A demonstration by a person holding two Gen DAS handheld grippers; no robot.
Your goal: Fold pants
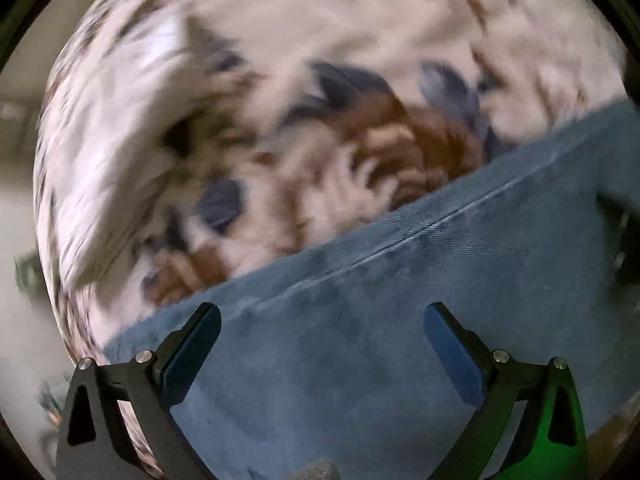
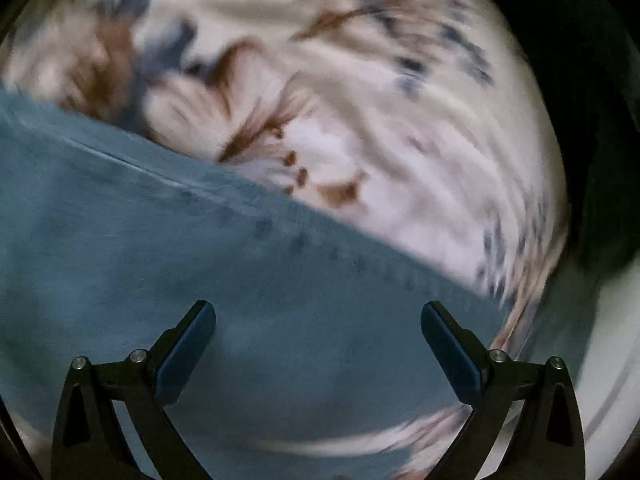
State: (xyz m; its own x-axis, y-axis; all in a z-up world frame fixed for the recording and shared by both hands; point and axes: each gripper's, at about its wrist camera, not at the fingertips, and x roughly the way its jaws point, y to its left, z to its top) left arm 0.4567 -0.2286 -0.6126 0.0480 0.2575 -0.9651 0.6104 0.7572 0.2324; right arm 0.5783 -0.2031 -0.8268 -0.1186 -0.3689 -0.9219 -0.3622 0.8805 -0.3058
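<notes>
Black left gripper (image 1: 322,314) and black right gripper (image 2: 318,312) both stood wide open, gripping nothing, at lower centre of frame. Blue denim pants (image 1: 400,320) filled each lower frame, lying on a blurred white floral-print bedspread (image 1: 280,40) above.

pants (image 1: 380,352): 1 | floral bedsheet (image 1: 320,20): 1 | left gripper (image 1: 322,316): 1 | right gripper (image 2: 318,314): 1

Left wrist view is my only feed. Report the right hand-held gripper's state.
Observer: The right hand-held gripper is open, nothing between its fingers, over the blue pants.
Operator: Describe what lies past the pants there.
Observer: A floral bedspread in white, brown and blue, blurred.
Operator: Report the pants' right end.
Observer: Their edge runs out onto the bedspread just beyond the right finger.
</notes>
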